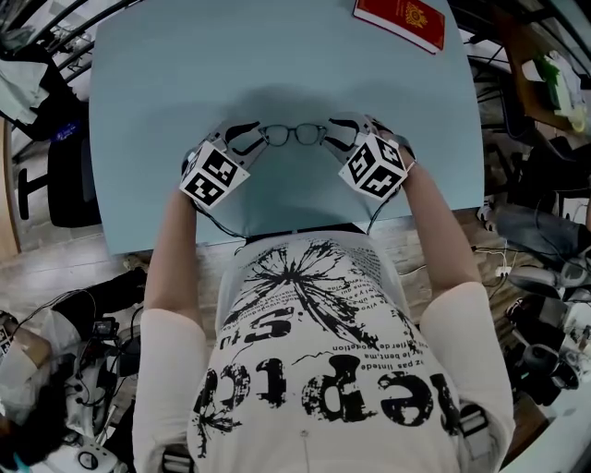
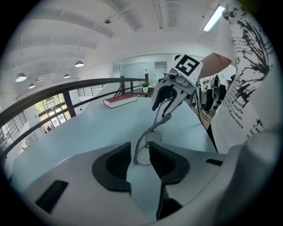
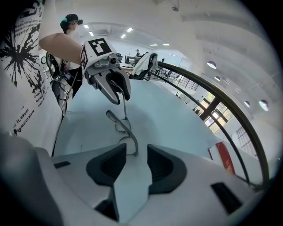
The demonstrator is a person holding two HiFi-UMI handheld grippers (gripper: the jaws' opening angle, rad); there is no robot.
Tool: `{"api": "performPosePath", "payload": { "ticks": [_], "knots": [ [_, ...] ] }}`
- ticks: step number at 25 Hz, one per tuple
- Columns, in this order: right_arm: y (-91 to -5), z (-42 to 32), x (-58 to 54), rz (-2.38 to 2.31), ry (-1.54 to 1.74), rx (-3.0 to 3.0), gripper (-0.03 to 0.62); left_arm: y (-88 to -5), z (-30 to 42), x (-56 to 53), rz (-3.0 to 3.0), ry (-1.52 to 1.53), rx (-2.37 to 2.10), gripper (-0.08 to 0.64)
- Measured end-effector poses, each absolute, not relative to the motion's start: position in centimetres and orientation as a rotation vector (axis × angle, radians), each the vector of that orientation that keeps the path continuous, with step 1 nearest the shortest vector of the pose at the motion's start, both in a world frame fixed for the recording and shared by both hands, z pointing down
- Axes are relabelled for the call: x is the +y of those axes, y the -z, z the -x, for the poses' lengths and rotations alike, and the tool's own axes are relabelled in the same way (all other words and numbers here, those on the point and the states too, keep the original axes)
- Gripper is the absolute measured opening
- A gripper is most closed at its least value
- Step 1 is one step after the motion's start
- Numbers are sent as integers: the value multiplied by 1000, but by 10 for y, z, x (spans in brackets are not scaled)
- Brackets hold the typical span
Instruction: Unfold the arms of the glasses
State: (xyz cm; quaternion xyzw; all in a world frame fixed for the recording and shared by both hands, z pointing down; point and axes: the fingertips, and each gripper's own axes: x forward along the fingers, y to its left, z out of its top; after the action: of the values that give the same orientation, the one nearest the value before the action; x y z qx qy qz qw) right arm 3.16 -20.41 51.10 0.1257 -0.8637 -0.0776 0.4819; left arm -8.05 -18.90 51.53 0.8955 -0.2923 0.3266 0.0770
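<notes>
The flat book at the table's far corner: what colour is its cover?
The book is red with a gold emblem, clearest in the head view.

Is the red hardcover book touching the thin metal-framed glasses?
No, the red hardcover book lies far off, well apart from the thin metal-framed glasses.

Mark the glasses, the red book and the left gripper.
glasses (image 1: 293, 133), head view, on the bridge between the lenses.
red book (image 1: 400, 20), head view, on the middle of its cover.
left gripper (image 1: 246, 139), head view, midway between its open jaws, at the glasses' end.
</notes>
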Motion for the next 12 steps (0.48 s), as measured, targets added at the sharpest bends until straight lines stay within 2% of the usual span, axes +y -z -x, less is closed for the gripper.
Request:
{"api": "performPosePath", "payload": {
  "ticks": [8, 11, 12],
  "knots": [
    [-517, -46, -193, -569, 43, -2127, 150, -507, 93, -165, -2726, -870, -965, 135],
    [-502, -55, -196, -767, -28, -2165, 90, -483, 98, -164, -2758, -759, -1076, 127],
    [-493, -57, -196, -840, -44, -2195, 46, -473, 100, -163, -2765, -710, -1125, 107]
  ]
}}
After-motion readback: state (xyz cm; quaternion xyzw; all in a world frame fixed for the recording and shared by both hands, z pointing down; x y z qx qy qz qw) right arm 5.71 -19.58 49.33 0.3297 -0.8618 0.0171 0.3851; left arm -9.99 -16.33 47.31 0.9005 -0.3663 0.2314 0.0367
